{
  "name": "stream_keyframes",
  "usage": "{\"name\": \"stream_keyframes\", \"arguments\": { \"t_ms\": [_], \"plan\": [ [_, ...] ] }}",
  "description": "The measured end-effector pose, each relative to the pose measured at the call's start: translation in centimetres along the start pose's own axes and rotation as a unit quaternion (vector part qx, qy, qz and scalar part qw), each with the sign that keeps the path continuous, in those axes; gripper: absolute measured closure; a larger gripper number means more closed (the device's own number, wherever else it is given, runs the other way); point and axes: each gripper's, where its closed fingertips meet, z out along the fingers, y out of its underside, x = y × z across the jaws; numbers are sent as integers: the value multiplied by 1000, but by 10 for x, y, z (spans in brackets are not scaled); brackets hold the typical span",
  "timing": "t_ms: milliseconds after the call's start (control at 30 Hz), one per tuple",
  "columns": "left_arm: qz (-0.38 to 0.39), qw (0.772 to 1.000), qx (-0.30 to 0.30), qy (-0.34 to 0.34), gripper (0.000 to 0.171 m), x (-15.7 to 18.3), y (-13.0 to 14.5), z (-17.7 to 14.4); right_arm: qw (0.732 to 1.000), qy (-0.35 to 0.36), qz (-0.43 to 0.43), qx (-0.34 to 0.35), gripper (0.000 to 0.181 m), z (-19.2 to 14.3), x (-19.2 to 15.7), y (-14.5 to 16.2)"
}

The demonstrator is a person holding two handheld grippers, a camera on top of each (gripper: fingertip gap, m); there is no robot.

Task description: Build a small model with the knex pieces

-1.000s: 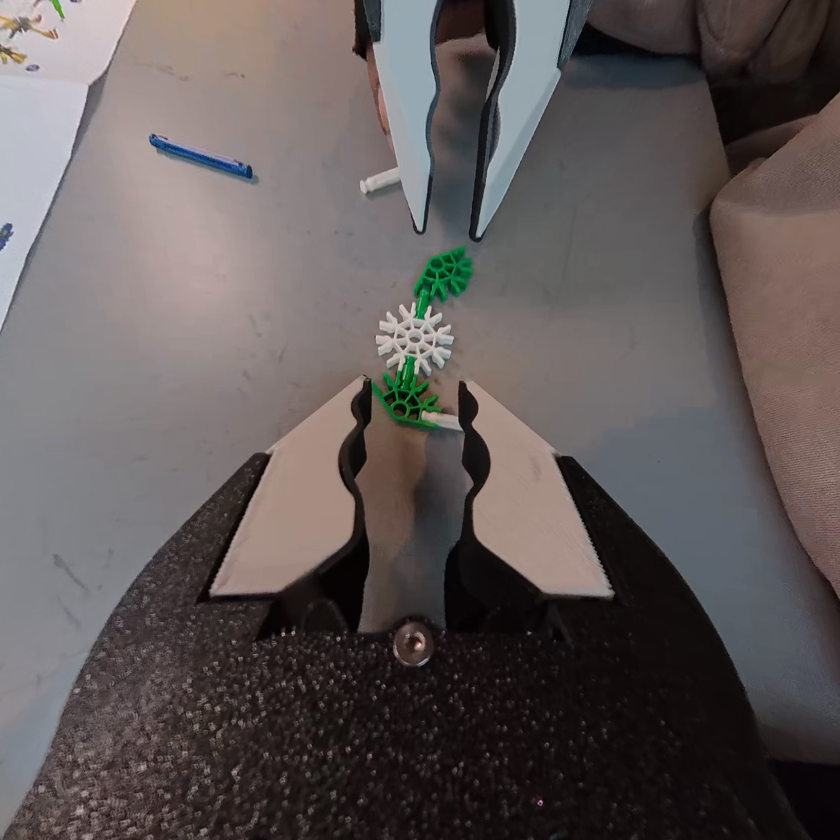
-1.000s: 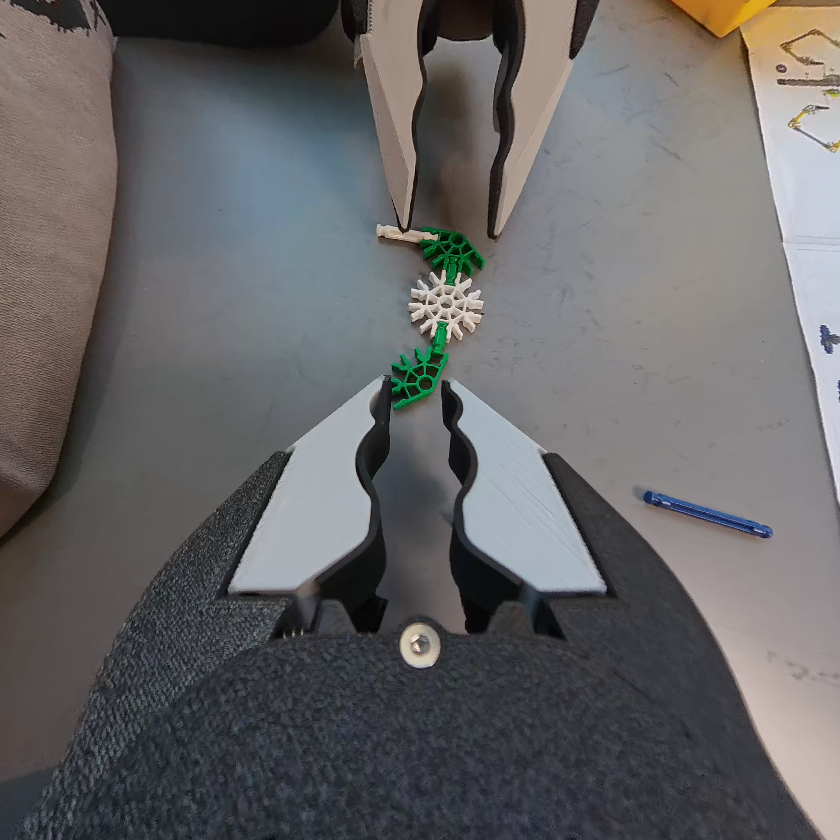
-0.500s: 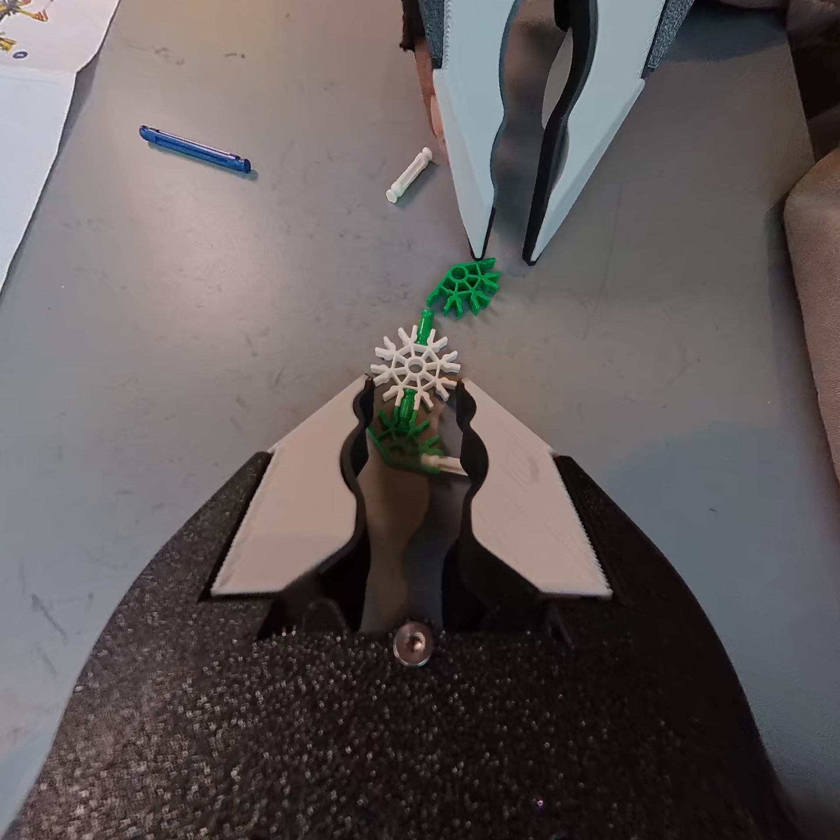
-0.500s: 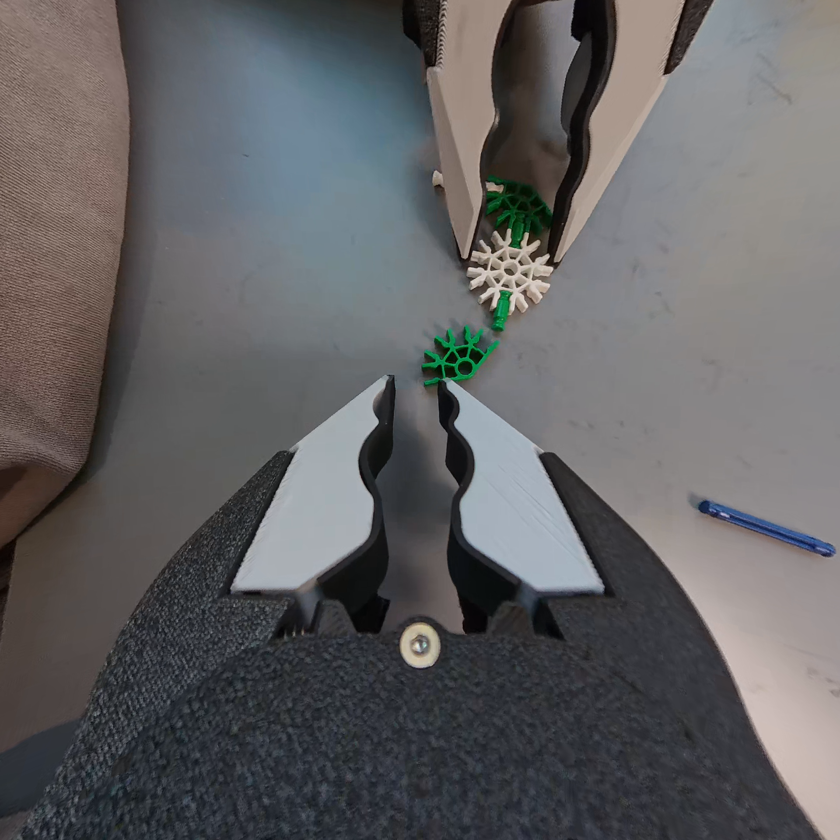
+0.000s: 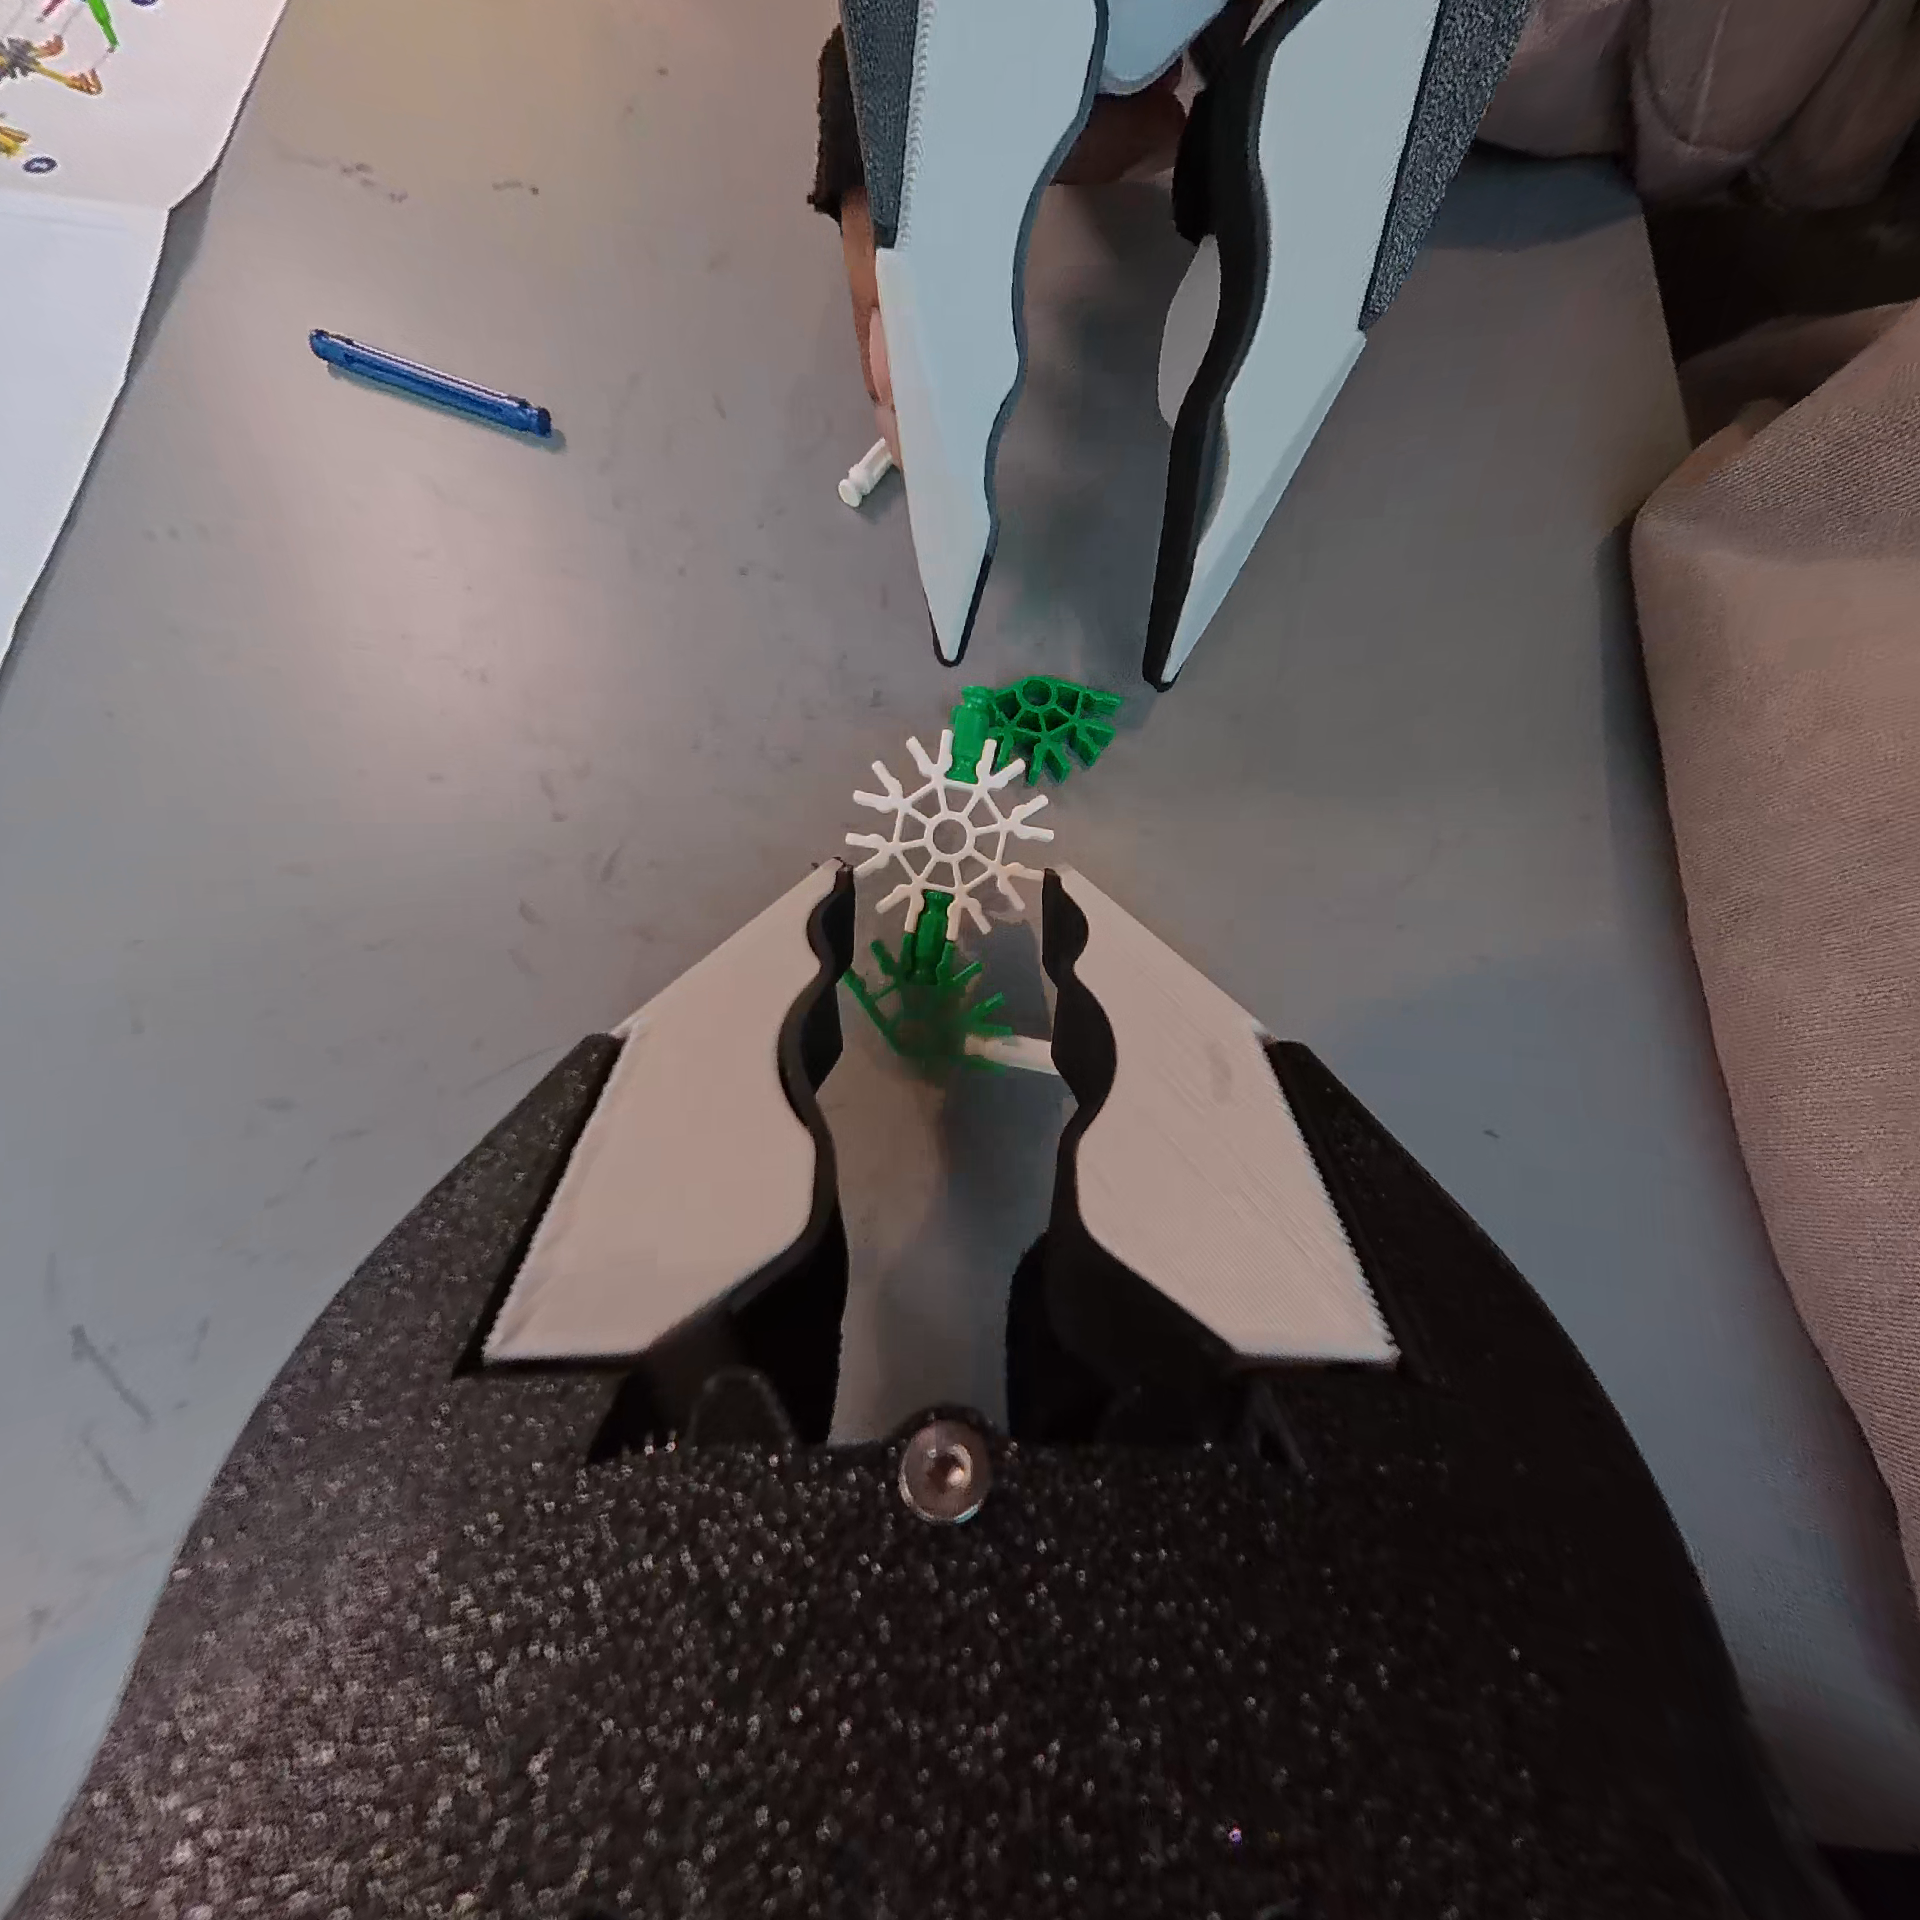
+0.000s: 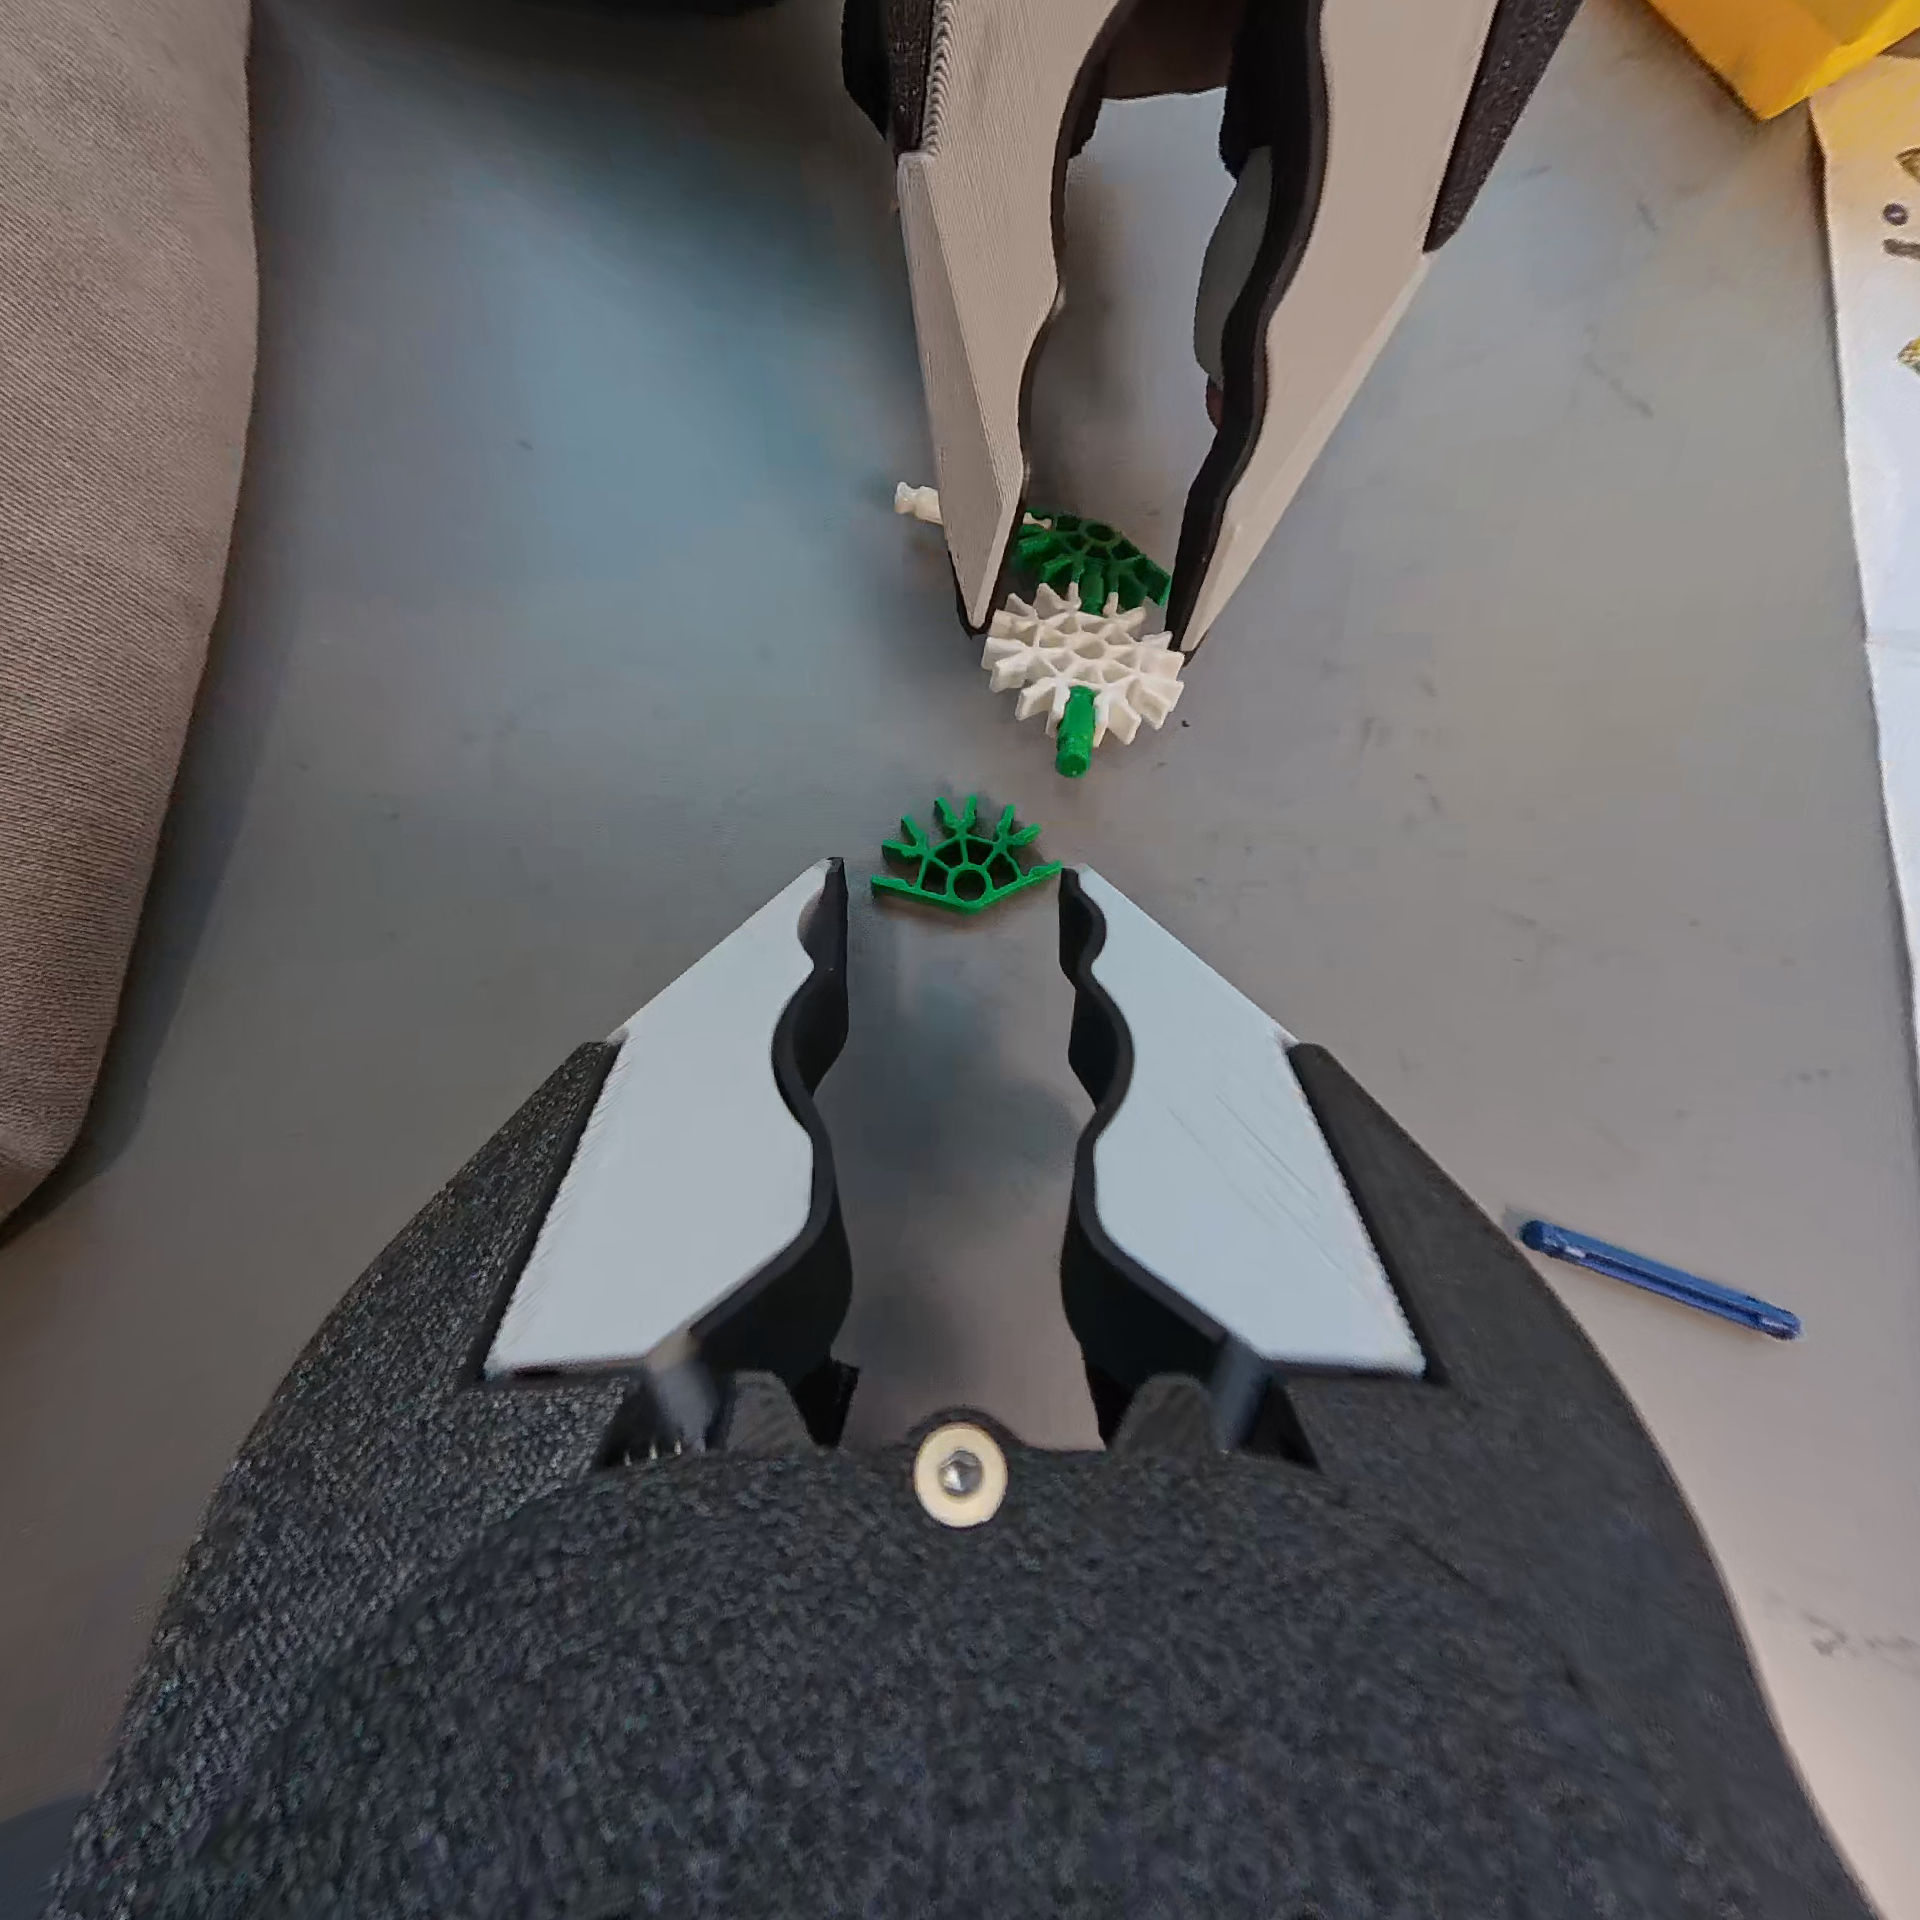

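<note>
Green connector (image 6: 940, 860) now detached from snowflake (image 5: 948, 834).
My right hand-held gripper (image 6: 951, 878) has widened short of the snowflake; left hand-held gripper (image 5: 940, 894) straddles it, grip unclear.

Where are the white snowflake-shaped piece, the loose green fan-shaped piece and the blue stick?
white snowflake-shaped piece (image 5: 948, 834), left wrist view, on its round hub.
loose green fan-shaped piece (image 6: 964, 869), right wrist view, on its middle.
blue stick (image 6: 1658, 1279), right wrist view, mid-length.
</note>
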Motion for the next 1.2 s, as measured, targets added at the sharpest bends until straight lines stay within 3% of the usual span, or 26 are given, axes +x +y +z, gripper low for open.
{"name": "stream_keyframes", "arguments": {
  "t_ms": [200,633,733,867,1200],
  "plan": [
    [7,1000,-25,3,137,5,6,11,1000,9,3,-19,154,4,3,6],
    [12,999,-48,-19,137,1,10,9,1000,11,9,-16,154,4,6,6],
    [11,999,-49,-21,137,1,10,9,1000,12,17,11,155,-1,8,-4],
    [13,998,-53,-25,137,1,10,10,997,41,42,51,177,-5,20,-22],
    [10,998,-55,-28,136,1,10,12,996,31,74,-28,181,15,19,-12]
  ]
}}
